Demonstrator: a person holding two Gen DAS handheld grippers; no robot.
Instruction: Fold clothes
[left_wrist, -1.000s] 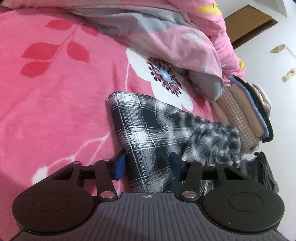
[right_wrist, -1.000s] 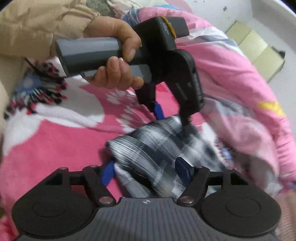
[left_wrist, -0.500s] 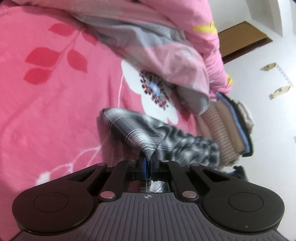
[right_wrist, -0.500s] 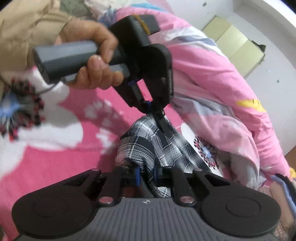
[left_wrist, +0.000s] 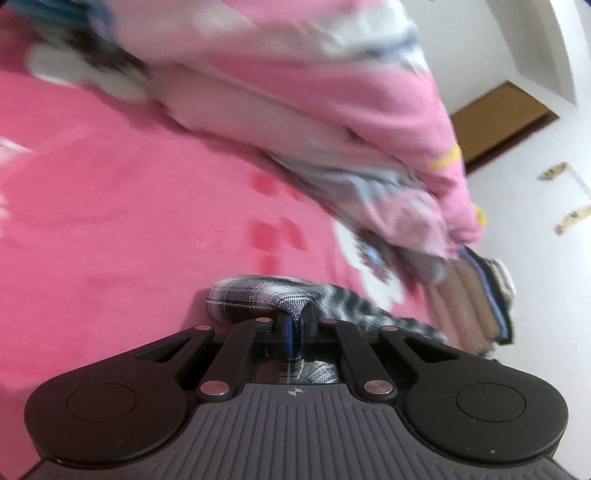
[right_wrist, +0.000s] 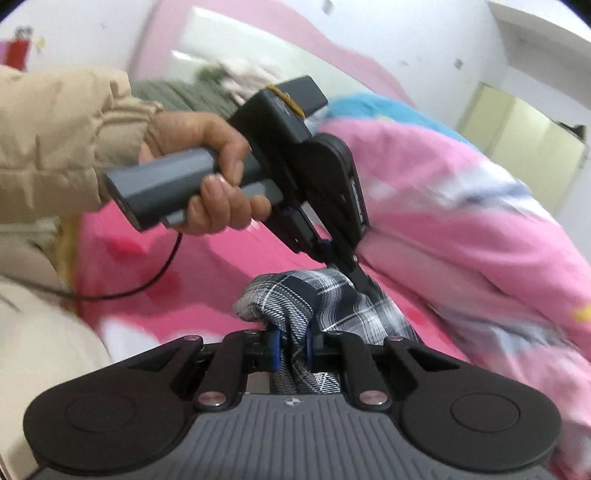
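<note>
A black-and-white plaid garment (left_wrist: 258, 295) hangs lifted over the pink bed sheet (left_wrist: 110, 221). My left gripper (left_wrist: 293, 332) is shut on one edge of it, cloth pinched between the blue pads. In the right wrist view the same plaid garment (right_wrist: 325, 299) bunches between the pads of my right gripper (right_wrist: 291, 349), which is shut on a thick fold. The left gripper (right_wrist: 354, 273), held by a hand (right_wrist: 207, 177) in a beige sleeve, grips the garment's far edge just beyond.
A rumpled pink quilt (left_wrist: 332, 110) lies along the far side of the bed. A stack of folded clothes (left_wrist: 476, 291) sits at the bed's right edge by the white wall. A black cable (right_wrist: 122, 291) trails from the left gripper's handle.
Both grippers closed on the plaid garment, then lifted it and carried it across the bed. The views are blurred now and the quilt fills more of each view.
</note>
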